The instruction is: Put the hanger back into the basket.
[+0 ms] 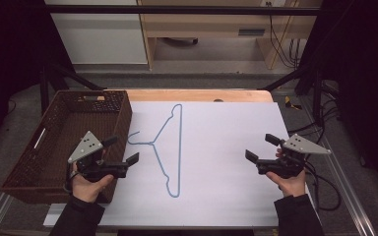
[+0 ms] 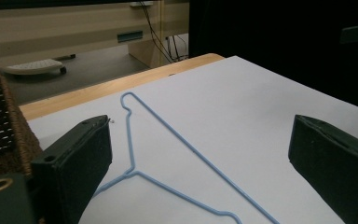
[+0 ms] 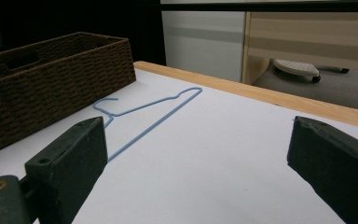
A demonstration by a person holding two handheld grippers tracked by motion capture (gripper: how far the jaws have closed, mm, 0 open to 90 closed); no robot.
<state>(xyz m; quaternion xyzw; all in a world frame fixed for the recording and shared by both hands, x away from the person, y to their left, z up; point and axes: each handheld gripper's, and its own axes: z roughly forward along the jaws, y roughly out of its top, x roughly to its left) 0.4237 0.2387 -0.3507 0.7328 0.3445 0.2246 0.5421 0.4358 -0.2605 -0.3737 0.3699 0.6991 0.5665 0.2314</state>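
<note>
Between the two wide-open grippers, the blue hanger [image 1: 170, 147] lies lengthwise front-to-back, nearer the empty left gripper [image 1: 123, 150] than the right gripper [image 1: 262, 147].

Left gripper [image 2: 200, 154]: your jaws stand wide apart at the lower corners of the frame, nothing between the pads. Blue wire hanger [image 2: 168, 140]: flat on the white sheet [image 2: 242, 102], centre. Brown wicker basket [image 2: 0, 126]: left edge. Wooden table edge [image 2: 121, 84]: behind.
</note>
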